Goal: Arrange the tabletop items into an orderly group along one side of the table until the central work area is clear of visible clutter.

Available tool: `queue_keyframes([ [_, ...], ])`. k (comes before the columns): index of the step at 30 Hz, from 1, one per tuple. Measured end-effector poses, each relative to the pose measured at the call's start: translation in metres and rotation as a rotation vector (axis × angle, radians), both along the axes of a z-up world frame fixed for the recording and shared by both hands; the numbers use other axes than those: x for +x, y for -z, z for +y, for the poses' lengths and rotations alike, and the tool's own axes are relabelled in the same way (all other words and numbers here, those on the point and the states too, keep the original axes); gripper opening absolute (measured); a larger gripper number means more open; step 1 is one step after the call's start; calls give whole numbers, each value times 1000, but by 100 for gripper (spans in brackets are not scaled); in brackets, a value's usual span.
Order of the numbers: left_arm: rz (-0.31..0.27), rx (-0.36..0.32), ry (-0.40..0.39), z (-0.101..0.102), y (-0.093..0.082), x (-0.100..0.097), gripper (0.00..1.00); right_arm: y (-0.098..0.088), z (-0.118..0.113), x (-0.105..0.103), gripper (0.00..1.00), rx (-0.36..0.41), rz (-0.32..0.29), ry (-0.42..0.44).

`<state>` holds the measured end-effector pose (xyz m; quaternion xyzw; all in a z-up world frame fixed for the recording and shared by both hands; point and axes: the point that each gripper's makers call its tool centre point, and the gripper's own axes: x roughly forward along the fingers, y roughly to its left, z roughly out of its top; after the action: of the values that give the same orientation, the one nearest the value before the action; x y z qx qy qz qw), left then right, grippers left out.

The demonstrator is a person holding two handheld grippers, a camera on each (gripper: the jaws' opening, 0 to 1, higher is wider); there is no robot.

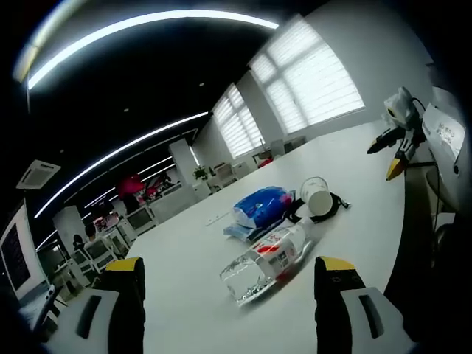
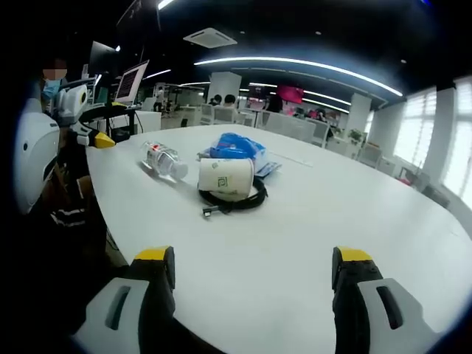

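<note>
Tools [image 1: 228, 284] [image 2: 251, 273] agape, bottle [image 1: 267, 262] untouched

In the right gripper view, the cup [image 2: 225, 177] is lying on the cable [image 2: 234, 200] in the middle of the frame, on the table [image 2: 295, 243]. The bottle [image 2: 165, 159] is lying to its left. The bag [image 2: 237, 149] is sitting just above the cup.

One bottle [image 1: 267, 262], cup [image 1: 316, 196], cable [image 2: 230, 200], bag [image 1: 259, 208]
</note>
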<state>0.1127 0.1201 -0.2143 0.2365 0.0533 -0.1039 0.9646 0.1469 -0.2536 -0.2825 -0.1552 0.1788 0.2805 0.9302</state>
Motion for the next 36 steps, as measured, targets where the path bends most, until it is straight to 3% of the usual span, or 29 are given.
queue_keyframes([
  [19, -7, 48, 24, -17, -7, 10, 95, 3, 4, 1, 84, 15, 0, -3],
  [36, 15, 84, 60, -33, -1, 19, 95, 2, 2, 3, 83, 19, -1, 1],
])
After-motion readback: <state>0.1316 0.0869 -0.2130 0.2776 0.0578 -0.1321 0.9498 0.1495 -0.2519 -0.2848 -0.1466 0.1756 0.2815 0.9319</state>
